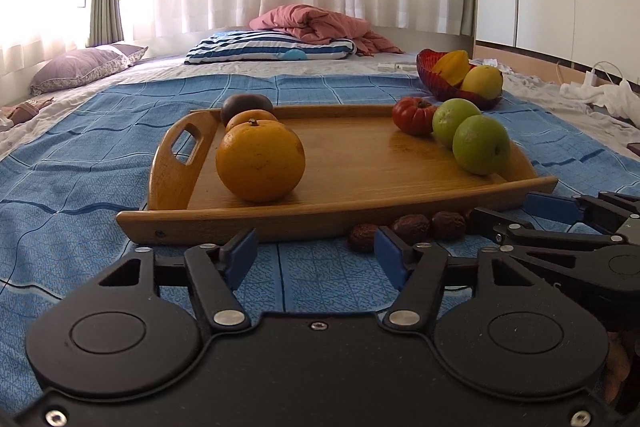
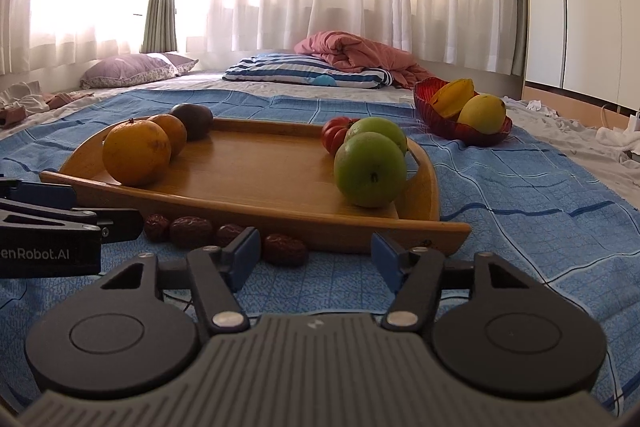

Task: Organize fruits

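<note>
Both grippers are held low over the blue bedspread (image 1: 80,155), the left gripper (image 1: 316,259) and the right gripper (image 2: 312,259) each with fingers spread apart and nothing between them; beyond them the wooden tray (image 1: 360,163) is laid on the bedspread; two oranges (image 1: 260,159) and a dark fruit (image 1: 247,107) are lined along its left side; two green apples (image 2: 370,169) and a red tomato (image 2: 335,133) are set along its right; a red bowl (image 2: 448,125) holding yellow fruit is seen further right; four dried dates (image 2: 191,231) are strewn just before the tray's near edge.
</note>
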Available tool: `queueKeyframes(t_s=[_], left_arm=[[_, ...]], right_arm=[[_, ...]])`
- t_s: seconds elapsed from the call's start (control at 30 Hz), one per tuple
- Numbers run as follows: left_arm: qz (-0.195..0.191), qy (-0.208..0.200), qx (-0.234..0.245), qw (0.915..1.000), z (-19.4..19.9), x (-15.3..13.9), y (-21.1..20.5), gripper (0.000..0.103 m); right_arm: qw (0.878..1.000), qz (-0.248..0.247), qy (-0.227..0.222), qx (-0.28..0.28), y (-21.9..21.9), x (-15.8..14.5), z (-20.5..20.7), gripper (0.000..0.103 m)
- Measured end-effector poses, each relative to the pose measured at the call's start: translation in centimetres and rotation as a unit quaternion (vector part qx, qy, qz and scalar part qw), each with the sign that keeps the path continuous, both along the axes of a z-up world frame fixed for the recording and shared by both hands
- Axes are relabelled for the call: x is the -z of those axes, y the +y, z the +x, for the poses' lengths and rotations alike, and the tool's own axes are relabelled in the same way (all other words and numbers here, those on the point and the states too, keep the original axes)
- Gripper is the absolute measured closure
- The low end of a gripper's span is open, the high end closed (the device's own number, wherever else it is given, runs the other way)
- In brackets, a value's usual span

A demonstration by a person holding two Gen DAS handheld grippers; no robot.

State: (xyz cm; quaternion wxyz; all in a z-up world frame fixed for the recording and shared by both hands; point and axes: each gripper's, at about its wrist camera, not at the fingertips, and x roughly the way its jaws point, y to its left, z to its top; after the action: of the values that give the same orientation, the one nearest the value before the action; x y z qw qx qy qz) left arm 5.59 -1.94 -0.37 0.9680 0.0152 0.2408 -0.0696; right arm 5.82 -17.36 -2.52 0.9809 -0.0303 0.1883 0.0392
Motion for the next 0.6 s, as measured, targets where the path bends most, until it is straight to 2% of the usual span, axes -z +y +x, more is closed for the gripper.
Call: queueKeyframes(t_s=[0.07,0.17,0.23,0.37,0.43,0.53,0.6], left_arm=[[-0.003,0.005,0.006,1.0000,0.2,0.1,-0.3,0.048],[-0.012,0.015,0.014,0.9997,0.5,0.1,-0.8,0.054],[-0.016,0.019,0.018,0.9995,0.7,0.2,-1.1,0.059],[-0.018,0.029,0.014,0.9993,1.2,0.4,-1.3,0.075],[-0.018,0.030,0.005,0.9994,1.3,0.5,-1.3,0.077],[0.002,0.027,-0.009,0.9996,1.4,0.6,-1.6,0.077],[-0.003,0.028,-0.013,0.9995,1.6,0.7,-1.4,0.076]], right_arm=[[1.000,0.004,0.005,0.000,0.0,0.1,0.2,0.047],[1.000,0.002,0.012,-0.006,0.2,0.3,0.3,0.051],[1.000,-0.001,0.014,-0.010,0.5,0.3,0.3,0.052],[1.000,-0.004,0.016,-0.009,0.6,0.4,0.5,0.053],[1.000,0.001,0.018,-0.004,0.4,0.5,0.6,0.053],[1.000,0.003,0.020,0.003,0.4,0.6,0.8,0.053],[1.000,0.002,0.020,0.006,0.4,0.7,0.9,0.052]])
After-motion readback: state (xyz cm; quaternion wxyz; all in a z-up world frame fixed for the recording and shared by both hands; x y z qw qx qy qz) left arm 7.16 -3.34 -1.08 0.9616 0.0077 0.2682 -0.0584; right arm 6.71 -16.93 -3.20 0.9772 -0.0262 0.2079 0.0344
